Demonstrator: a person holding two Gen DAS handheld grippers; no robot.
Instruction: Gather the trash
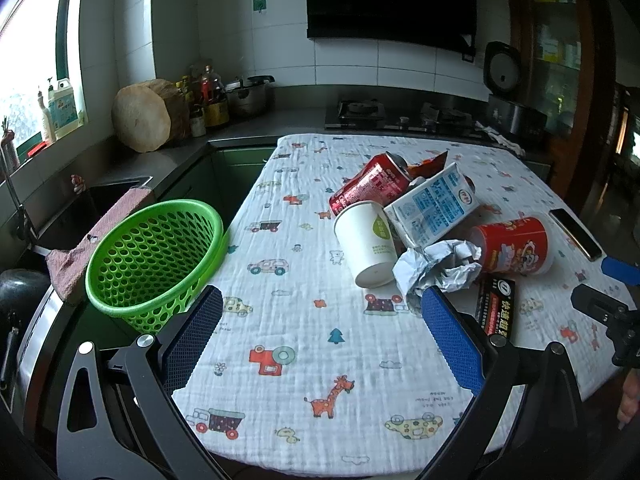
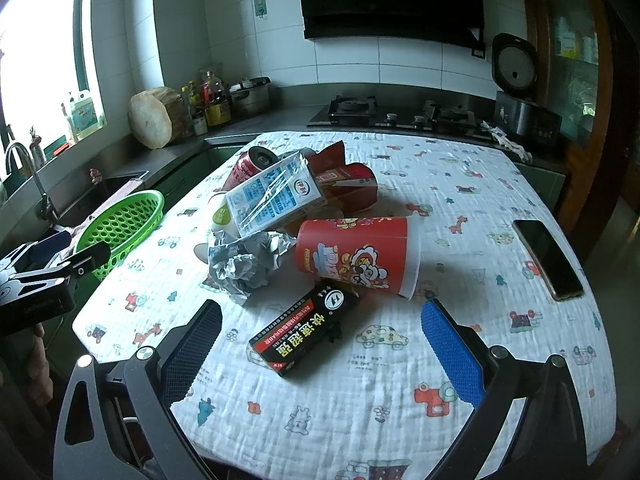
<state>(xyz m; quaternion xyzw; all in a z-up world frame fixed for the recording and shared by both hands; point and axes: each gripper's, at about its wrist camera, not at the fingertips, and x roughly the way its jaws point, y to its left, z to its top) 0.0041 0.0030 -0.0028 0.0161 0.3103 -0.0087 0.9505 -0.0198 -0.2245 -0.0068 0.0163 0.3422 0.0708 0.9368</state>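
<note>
your right gripper [image 2: 320,344] hangs wide open and empty over the black box [image 2: 304,330], the nearest piece of the trash pile. your left gripper [image 1: 320,332], equally spread and empty, waits beside the green basket [image 1: 156,256], left of the box, ready to receive.

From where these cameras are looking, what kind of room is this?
Most likely a home kitchen. A gas stove sits under a dark range hood, a sink with a faucet runs below the window, and a rice cooker stands by the stove.
</note>
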